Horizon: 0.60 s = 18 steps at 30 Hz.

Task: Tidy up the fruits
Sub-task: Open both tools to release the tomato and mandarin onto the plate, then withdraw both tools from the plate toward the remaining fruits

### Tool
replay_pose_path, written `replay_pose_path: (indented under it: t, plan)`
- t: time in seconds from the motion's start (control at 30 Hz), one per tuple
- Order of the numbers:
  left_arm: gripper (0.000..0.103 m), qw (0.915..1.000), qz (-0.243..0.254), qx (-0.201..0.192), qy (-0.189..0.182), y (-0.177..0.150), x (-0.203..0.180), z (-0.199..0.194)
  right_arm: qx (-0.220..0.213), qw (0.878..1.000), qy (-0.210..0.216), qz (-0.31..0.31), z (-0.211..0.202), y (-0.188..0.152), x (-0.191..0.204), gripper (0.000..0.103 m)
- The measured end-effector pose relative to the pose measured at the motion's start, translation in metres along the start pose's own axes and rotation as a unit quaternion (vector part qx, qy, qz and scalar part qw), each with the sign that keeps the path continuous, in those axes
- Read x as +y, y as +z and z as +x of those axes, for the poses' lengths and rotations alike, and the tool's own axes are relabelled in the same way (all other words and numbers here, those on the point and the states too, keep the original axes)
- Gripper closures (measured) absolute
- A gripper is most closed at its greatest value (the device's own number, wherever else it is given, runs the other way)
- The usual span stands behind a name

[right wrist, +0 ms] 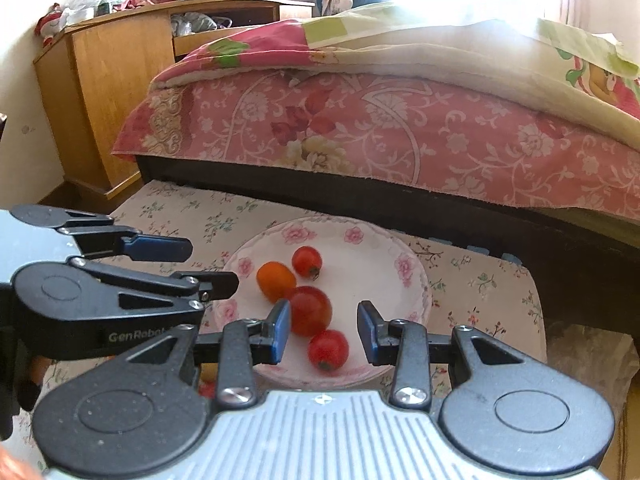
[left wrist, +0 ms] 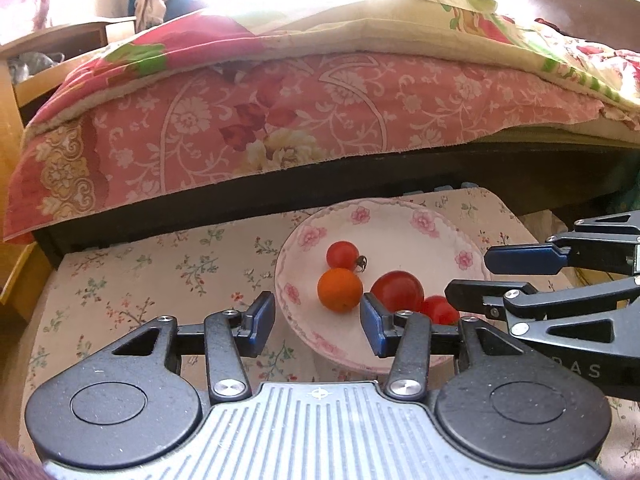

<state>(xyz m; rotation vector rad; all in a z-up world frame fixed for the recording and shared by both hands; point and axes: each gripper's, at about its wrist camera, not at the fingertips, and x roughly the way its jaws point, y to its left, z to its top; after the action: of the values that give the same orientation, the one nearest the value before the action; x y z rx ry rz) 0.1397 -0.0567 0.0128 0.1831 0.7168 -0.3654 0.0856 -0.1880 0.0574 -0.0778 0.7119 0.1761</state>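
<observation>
together in a flowered plate [right wrist: 408, 268] on the cloth-covered worktop [right wrist: 480, 280] lie four smooth glossy fruits, one orange [right wrist: 275, 279] and three red [right wrist: 310, 310], while both grippers, left [left wrist: 318, 322] and right [right wrist: 324, 330], hover with jaws apart and empty.

The left tool [right wrist: 200, 268] reads "GenRobot"; the right tool [left wrist: 508, 280] shows "DAS".
</observation>
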Motion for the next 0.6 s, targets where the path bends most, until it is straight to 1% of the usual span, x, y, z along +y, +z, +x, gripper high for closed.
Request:
replay_pose_path:
  t: [0.33, 0.6]
  plan:
    - [0.047, 1.0000, 0.004, 0.004, -0.003, -0.010, -0.001, -0.016, 0.011, 1.000, 0.013, -0.006, -0.011, -0.009, 0.009, 0.063]
    - [0.047, 0.9998, 0.001, 0.018, 0.003, -0.029, 0.008, -0.028, 0.032, 0.999, 0.024, -0.016, -0.015, -0.026, 0.022, 0.063]
